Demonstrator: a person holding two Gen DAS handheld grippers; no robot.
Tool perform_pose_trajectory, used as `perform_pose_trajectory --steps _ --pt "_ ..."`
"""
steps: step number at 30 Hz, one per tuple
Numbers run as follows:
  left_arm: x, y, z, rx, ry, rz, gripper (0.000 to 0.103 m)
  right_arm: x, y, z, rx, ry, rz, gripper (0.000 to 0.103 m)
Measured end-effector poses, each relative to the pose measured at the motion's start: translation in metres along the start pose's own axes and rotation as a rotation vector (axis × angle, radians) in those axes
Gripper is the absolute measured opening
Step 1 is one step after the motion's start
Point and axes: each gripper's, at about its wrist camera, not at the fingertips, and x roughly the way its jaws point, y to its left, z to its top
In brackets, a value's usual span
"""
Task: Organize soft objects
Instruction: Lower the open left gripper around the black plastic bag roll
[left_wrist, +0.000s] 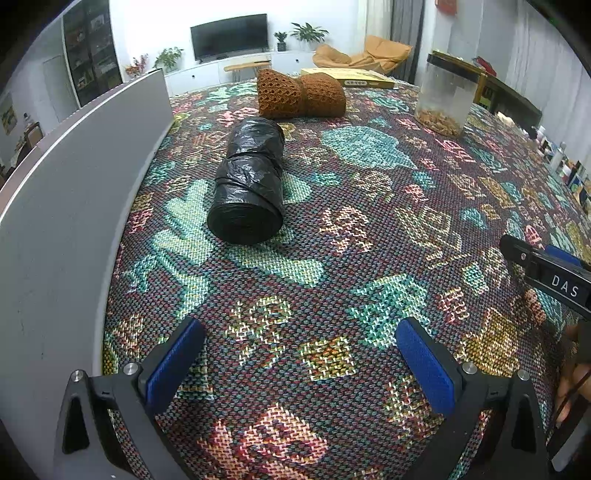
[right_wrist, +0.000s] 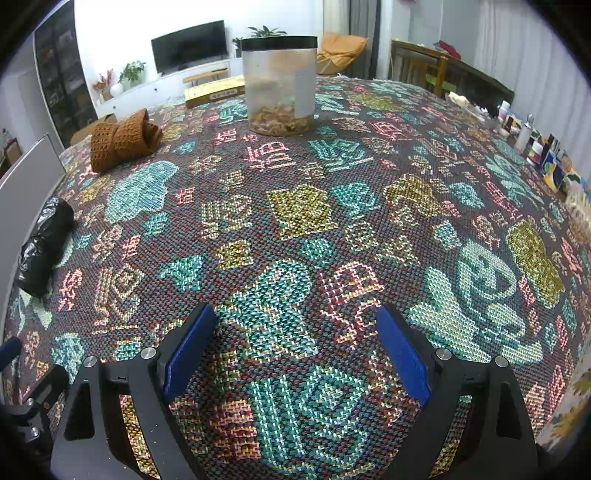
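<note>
A roll of black plastic bags (left_wrist: 249, 184) lies on the patterned tablecloth (left_wrist: 351, 240), ahead and left of my left gripper (left_wrist: 301, 363), which is open and empty. Behind the roll sits a rolled brown knitted cloth (left_wrist: 299, 94). In the right wrist view the same brown cloth (right_wrist: 123, 138) lies far left, and the black roll (right_wrist: 44, 245) rests at the left edge. My right gripper (right_wrist: 297, 349) is open over the cloth with nothing between its blue pads. Part of the right gripper (left_wrist: 546, 273) shows at the right edge of the left wrist view.
A grey panel (left_wrist: 74, 206) stands along the table's left side. A clear plastic jar with a black lid (right_wrist: 280, 85) holds brownish pieces at the back. A flat yellow box (left_wrist: 347, 77) lies behind the brown cloth. Small bottles and boxes (right_wrist: 535, 147) line the right edge.
</note>
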Motion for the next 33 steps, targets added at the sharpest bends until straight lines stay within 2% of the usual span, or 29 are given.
perform_pose_trajectory --steps 5,10,14,18,19,26,33 --pt "-0.001 0.004 0.005 0.011 0.023 -0.027 0.103 0.0 0.0 0.0 0.0 0.0 0.001 0.092" --pt "0.005 0.019 0.032 -0.097 0.027 -0.07 0.103 0.0 0.0 0.0 0.001 0.0 0.001 0.093" --pt "0.022 0.033 0.064 -0.145 0.019 0.011 0.103 0.0 0.0 0.0 0.001 0.0 0.001 0.093" --pt "0.052 0.047 0.086 -0.19 0.095 0.068 0.103 0.0 0.0 0.0 0.001 0.001 0.001 0.093" --pt "0.055 0.045 0.09 -0.159 0.082 0.113 0.103 0.0 0.0 0.001 0.001 0.001 0.001 0.093" --pt "0.058 0.047 0.088 -0.111 -0.016 0.083 0.103 0.0 0.0 0.0 0.001 0.001 0.002 0.093" --pt "0.056 0.049 0.086 -0.12 -0.031 0.083 0.103 0.001 0.001 0.001 -0.019 0.018 0.019 0.093"
